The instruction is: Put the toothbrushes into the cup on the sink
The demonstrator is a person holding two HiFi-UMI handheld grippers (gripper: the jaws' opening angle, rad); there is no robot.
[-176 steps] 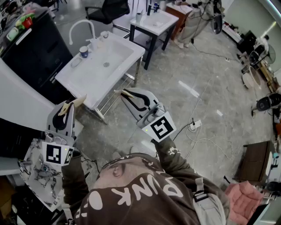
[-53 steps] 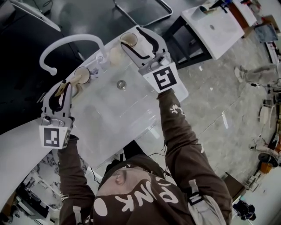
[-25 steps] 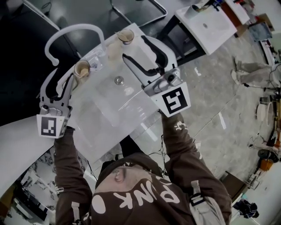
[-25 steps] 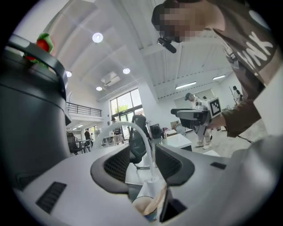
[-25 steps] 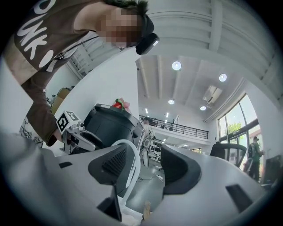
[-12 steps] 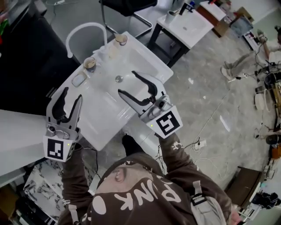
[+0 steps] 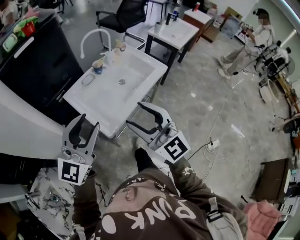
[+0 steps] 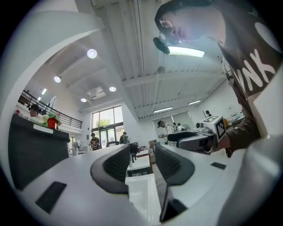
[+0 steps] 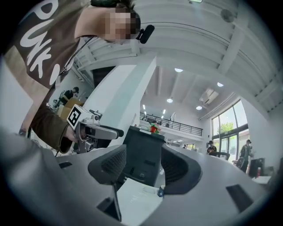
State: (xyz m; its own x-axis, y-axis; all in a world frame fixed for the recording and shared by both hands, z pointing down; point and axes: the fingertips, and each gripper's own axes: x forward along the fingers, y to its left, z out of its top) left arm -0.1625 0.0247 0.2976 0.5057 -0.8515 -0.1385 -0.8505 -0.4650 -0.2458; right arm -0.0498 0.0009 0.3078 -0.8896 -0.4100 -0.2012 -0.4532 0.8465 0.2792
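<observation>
Left gripper (image 7: 90, 120) and right gripper (image 7: 133, 114) both hang wide open and empty, well apart from the sink (image 7: 108, 99), where the blue cup (image 7: 98, 68) beside the faucet (image 7: 91, 35) seems to hold the toothbrushes (image 7: 100, 63), so a careless reach in could topple it.

Two grippers show in the lower half, the left gripper (image 7: 90, 120) and the right gripper (image 7: 133, 113). There are two white sinks, the near sink (image 7: 82, 101) at upper left and the far sink (image 7: 180, 33) at top centre. The near one carries one curved faucet (image 7: 91, 33) and two cups, the blue cup (image 7: 97, 67) and the pale cup (image 7: 121, 46). One black chair (image 7: 126, 11) stands at the top, and one other person (image 7: 253, 35) at upper right.
</observation>
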